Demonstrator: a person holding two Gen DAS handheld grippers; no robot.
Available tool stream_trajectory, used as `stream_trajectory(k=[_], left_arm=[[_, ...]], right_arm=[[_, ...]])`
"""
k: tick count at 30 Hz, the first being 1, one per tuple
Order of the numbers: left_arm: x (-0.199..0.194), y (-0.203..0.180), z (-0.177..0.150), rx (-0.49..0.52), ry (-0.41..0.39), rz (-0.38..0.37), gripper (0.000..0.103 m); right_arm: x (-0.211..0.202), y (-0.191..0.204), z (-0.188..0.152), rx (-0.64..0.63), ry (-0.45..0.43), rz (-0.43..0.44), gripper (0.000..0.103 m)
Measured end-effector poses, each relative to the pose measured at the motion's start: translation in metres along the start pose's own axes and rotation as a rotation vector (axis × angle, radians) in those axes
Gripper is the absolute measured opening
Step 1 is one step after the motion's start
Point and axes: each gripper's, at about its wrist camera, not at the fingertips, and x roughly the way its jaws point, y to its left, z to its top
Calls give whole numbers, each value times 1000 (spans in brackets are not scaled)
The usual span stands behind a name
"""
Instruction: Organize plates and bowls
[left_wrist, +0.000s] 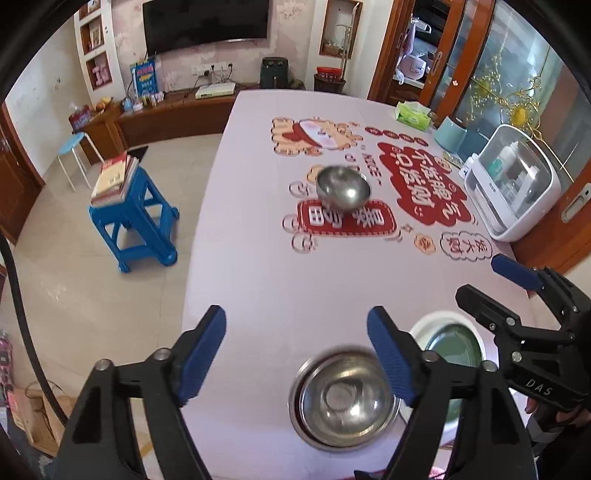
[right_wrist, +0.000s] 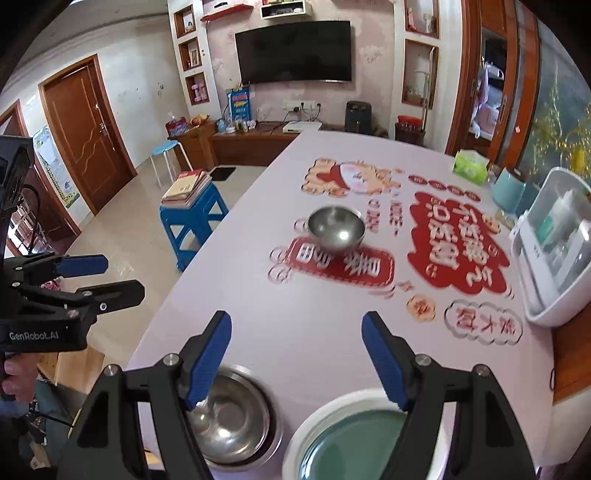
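Note:
A small steel bowl (left_wrist: 342, 191) stands alone at mid table, also in the right wrist view (right_wrist: 336, 230). A steel bowl nested in another (left_wrist: 345, 400) sits at the near edge, also in the right wrist view (right_wrist: 231, 415). Beside it on the right is a white plate with a green centre (left_wrist: 456, 345), also in the right wrist view (right_wrist: 354, 439). My left gripper (left_wrist: 297, 354) is open and empty above the near bowls. My right gripper (right_wrist: 295, 360) is open and empty above the bowls and plate. The right gripper also shows in the left wrist view (left_wrist: 491, 280); the left shows in the right wrist view (right_wrist: 122, 275).
The table (left_wrist: 280, 280) has a pink printed cloth. A white storage box (left_wrist: 513, 184), a teal container (left_wrist: 452, 134) and a green tissue pack (left_wrist: 412, 114) line its right side. A blue stool with books (left_wrist: 133, 214) stands on the floor at left.

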Motion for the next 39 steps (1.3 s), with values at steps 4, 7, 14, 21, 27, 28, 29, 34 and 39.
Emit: stream_trajectory(k=[4, 7, 14, 21, 27, 28, 29, 34, 39], left_arm=[[2, -6, 31, 17, -18, 12, 80], [9, -10, 53, 19, -16, 26, 81], [34, -18, 103, 24, -36, 47, 81], [85, -21, 131, 8, -57, 67, 82], [146, -27, 136, -17, -23, 56, 82], [157, -28, 136, -22, -17, 52, 82], [164, -30, 136, -20, -18, 45, 82], [204, -40, 135, -11, -29, 27, 82], [245, -43, 140, -56, 6, 18, 82]], right_arm=[[6, -12, 26, -8, -13, -12, 74], [13, -22, 45, -8, -22, -12, 74], [43, -53, 82, 34, -36, -38, 74], [95, -88, 95, 95, -46, -63, 74], [142, -120, 86, 230, -33, 13, 74], [149, -123, 84, 245, -29, 24, 74], [156, -127, 82, 260, -30, 34, 74], [189, -137, 71, 281, -19, 79, 74], [219, -146, 61, 327, 22, 150, 74]])
